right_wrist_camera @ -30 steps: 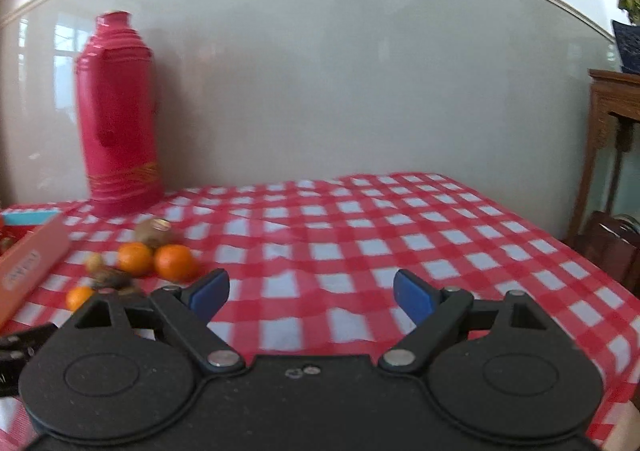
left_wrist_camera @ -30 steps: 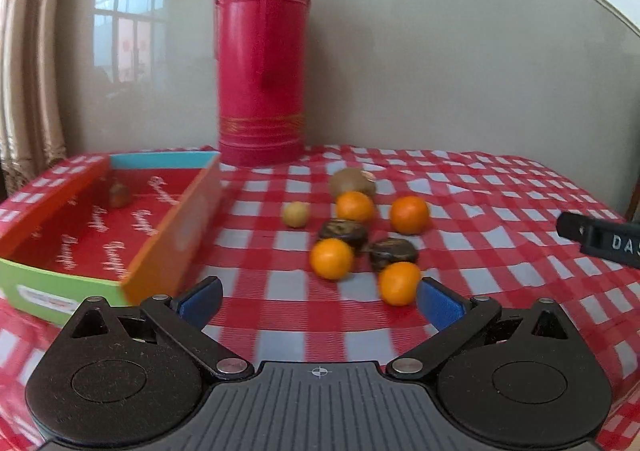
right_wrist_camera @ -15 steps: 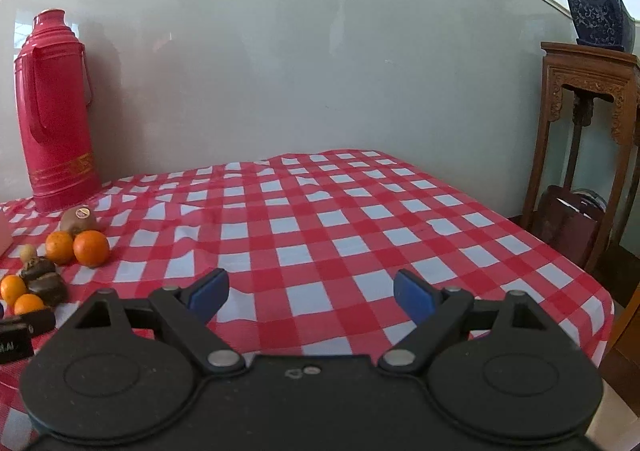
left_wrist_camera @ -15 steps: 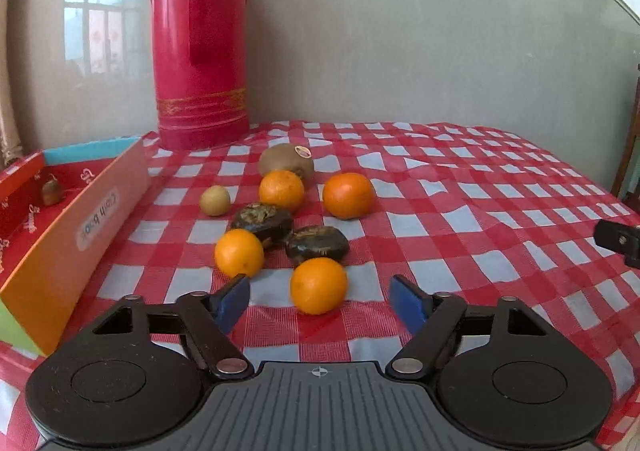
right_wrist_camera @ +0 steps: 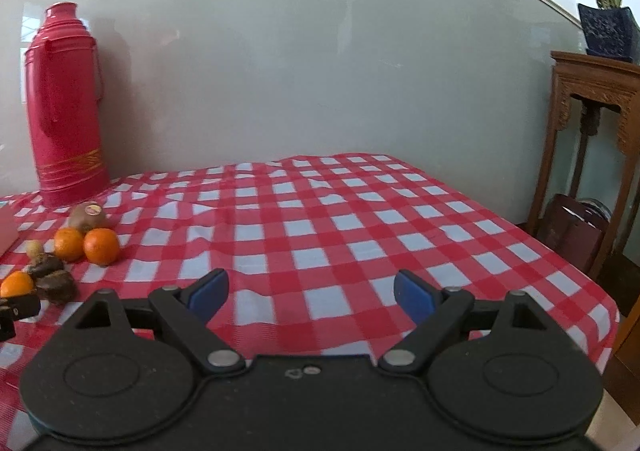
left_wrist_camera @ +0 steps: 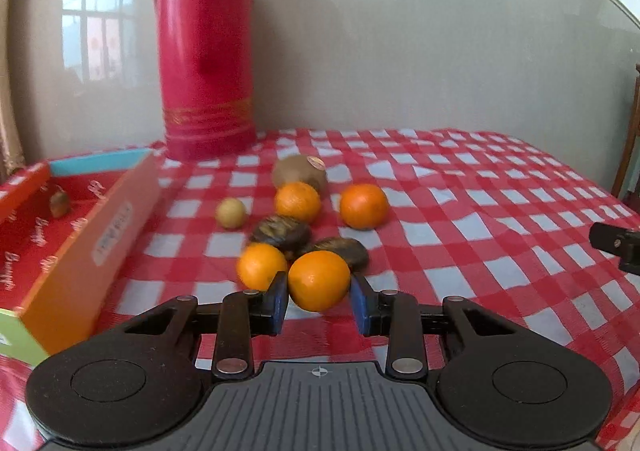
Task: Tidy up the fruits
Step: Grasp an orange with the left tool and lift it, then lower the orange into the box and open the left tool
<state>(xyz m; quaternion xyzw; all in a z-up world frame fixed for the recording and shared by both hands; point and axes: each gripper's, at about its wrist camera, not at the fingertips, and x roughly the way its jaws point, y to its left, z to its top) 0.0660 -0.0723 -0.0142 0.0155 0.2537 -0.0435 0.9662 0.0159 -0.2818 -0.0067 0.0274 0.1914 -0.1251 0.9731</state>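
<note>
Orange (left_wrist_camera: 319, 280) sat between the narrowed pads of the left gripper (left_wrist_camera: 319, 303), low center; next, pinch and carry to the box (left_wrist_camera: 80, 247). Right gripper (right_wrist_camera: 310, 293) was spread, idle.

A table under a red-and-white checked cloth (right_wrist_camera: 360, 219) bears a tall red thermos (left_wrist_camera: 205, 47) at the back; a shallow colourful box (left_wrist_camera: 92, 235) lies at the left. Between them lie four oranges (left_wrist_camera: 363, 206), a kiwi (left_wrist_camera: 299, 171), two dark wrinkled fruits (left_wrist_camera: 282, 232) and a small yellowish fruit (left_wrist_camera: 231, 212), clustered close together.
</note>
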